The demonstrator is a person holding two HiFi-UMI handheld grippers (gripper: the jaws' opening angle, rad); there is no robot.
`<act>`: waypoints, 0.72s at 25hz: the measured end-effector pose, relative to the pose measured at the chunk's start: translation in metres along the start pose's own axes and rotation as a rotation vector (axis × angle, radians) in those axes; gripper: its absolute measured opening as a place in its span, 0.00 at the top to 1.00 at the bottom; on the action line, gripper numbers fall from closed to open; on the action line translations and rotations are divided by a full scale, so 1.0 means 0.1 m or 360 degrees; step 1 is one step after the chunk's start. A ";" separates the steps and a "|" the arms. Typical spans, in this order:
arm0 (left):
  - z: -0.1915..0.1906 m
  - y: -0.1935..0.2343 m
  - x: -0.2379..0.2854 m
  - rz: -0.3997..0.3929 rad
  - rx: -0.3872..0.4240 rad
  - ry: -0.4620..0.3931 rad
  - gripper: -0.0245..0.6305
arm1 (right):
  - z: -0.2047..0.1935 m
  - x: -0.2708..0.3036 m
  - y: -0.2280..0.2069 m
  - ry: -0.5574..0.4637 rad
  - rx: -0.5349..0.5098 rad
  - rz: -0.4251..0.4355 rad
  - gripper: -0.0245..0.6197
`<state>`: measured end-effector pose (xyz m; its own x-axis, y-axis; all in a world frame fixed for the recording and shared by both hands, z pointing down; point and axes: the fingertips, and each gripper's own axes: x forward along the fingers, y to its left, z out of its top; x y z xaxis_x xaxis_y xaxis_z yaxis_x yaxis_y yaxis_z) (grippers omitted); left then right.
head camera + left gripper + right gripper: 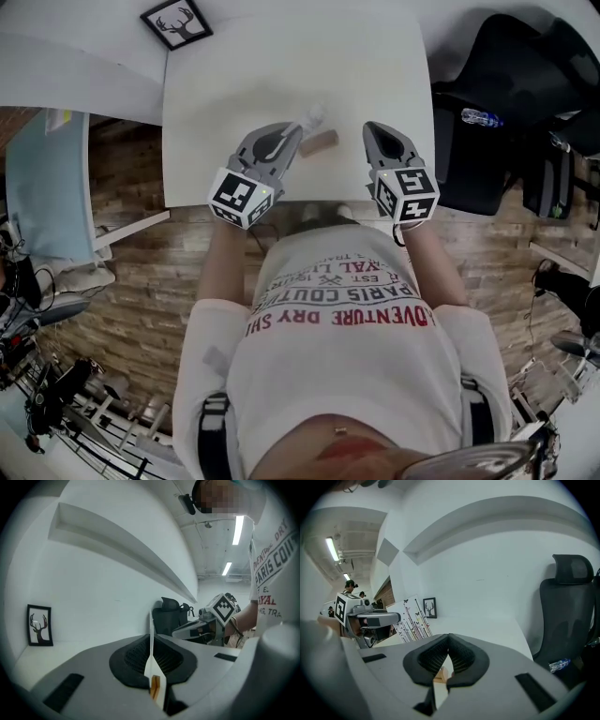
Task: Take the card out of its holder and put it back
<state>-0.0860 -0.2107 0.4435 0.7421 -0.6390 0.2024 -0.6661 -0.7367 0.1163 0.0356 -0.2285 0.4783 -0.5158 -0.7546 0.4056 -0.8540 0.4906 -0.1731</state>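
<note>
My left gripper [298, 131] is shut on a white card [314, 116] that sticks out past its tips over the white table [216, 84]. In the left gripper view the card [151, 641] stands edge-on between the pressed pads of that gripper [151, 645]. The small wooden holder [320, 142] lies on the table just right of the left jaws. My right gripper [369, 129] hovers a little to the holder's right, its tips [449, 639] meeting with nothing held; a bit of wood [440, 673] shows under them. From the right gripper view the card's printed face [412, 617] is visible.
A framed deer picture [176, 22] stands at the table's far left corner. A black office chair [506, 84] and a water bottle [482, 118] are right of the table. The person stands at the near table edge on a wooden floor [141, 272].
</note>
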 end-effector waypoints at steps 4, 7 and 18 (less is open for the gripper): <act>-0.17 -0.02 0.06 -0.0106 -0.0007 0.0047 0.91 | -0.07 0.05 -0.04 0.0031 0.0012 -0.0018 0.93; -0.28 -0.04 0.10 -0.0187 -0.0009 0.0090 0.91 | -0.15 0.06 -0.04 0.0059 0.0038 -0.0033 0.93; -0.60 -0.06 0.20 -0.0375 0.0038 0.0246 0.91 | -0.38 0.07 -0.06 0.0127 0.0095 -0.0079 0.93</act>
<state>-0.0717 -0.2058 0.5048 0.8548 -0.4098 0.3184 -0.4734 -0.8671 0.1551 0.0399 -0.2202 0.5158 -0.4675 -0.7390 0.4851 -0.8822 0.4247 -0.2032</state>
